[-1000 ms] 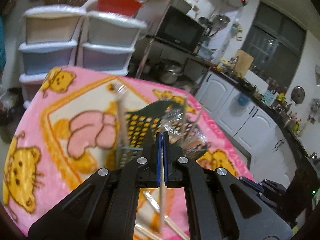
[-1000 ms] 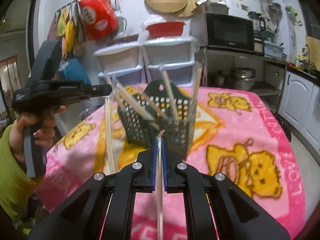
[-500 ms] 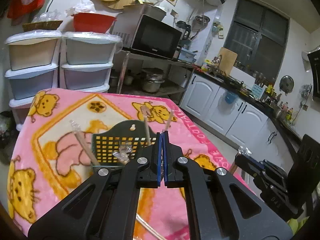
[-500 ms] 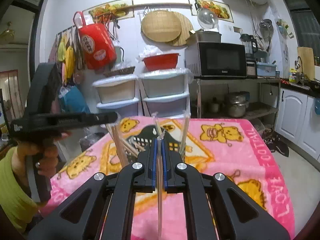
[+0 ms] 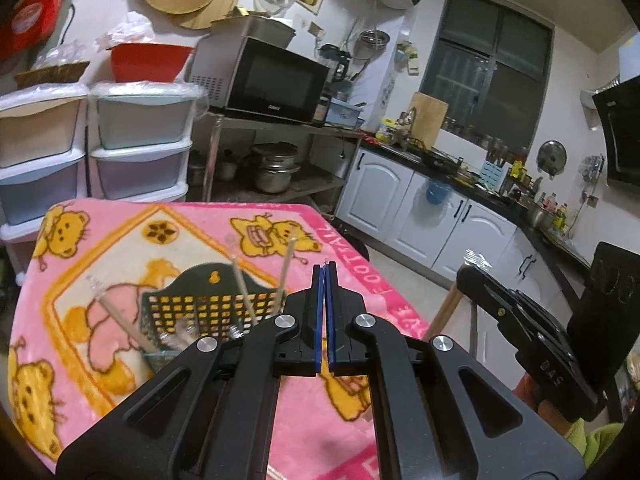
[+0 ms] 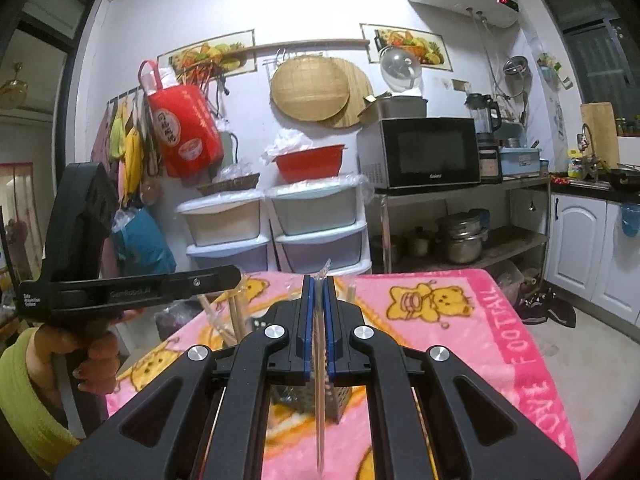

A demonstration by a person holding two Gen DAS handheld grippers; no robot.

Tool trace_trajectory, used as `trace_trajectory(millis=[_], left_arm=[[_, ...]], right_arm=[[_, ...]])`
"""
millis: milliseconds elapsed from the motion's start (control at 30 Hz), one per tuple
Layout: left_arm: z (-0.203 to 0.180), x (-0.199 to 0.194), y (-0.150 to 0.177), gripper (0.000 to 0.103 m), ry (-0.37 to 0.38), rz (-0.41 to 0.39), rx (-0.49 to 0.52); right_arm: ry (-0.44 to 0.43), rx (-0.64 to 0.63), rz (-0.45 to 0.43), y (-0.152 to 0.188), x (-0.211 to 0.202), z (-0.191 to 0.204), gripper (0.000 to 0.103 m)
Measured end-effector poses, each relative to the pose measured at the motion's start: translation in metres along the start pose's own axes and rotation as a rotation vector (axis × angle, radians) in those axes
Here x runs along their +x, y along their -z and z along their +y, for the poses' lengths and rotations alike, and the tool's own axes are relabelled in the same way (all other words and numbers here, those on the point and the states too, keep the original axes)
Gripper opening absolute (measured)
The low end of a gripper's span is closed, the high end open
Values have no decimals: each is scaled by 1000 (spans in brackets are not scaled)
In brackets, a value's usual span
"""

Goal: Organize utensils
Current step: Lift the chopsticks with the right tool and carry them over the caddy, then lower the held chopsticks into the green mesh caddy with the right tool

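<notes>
The right gripper (image 6: pixel 319 280) is clamped on a wrapped chopstick (image 6: pixel 319 400); the left gripper (image 5: pixel 325 270) is closed, seemingly empty. Below them a dark basket (image 5: pixel 208 304) of chopsticks stands on the pink blanket (image 5: pixel 120 240). Beyond are drawers (image 5: pixel 140 140) and a microwave (image 5: pixel 272 80).

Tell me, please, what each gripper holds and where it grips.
The right gripper pinches a wrapped chopstick near its top end; the left gripper is shut on nothing.
</notes>
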State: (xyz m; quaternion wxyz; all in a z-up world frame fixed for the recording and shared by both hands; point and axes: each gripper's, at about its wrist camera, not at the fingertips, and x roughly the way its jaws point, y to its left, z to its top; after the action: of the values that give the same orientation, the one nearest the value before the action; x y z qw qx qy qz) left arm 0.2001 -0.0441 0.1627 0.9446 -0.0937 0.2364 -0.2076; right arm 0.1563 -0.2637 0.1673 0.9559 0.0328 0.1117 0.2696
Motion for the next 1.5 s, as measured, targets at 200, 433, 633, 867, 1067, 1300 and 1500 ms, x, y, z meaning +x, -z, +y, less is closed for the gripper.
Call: trace_trajectory(millis=[200, 433, 633, 867, 1067, 1300, 1500], left_arm=[[-12, 5, -8, 0, 24, -4, 13], [-28, 5, -23, 0, 42, -24, 44], [-39, 1, -38, 0, 47, -54, 58], [-48, -10, -60, 0, 47, -105, 74], [-52, -22, -80, 0, 37, -153, 91], [-46, -35, -102, 0, 22, -206, 76], [-40, -44, -122, 0, -11, -248, 74]], right_arm=[[23, 15, -31, -6, -5, -13, 5], [44, 23, -76, -19, -14, -24, 5], [52, 8, -123, -37, -22, -25, 5], [48, -21, -178, -58, -29, -19, 5], [33, -53, -223, -78, -31, -8, 5], [19, -80, -264, -101, -26, 5, 5], [15, -97, -295, -118, -23, 13, 5]])
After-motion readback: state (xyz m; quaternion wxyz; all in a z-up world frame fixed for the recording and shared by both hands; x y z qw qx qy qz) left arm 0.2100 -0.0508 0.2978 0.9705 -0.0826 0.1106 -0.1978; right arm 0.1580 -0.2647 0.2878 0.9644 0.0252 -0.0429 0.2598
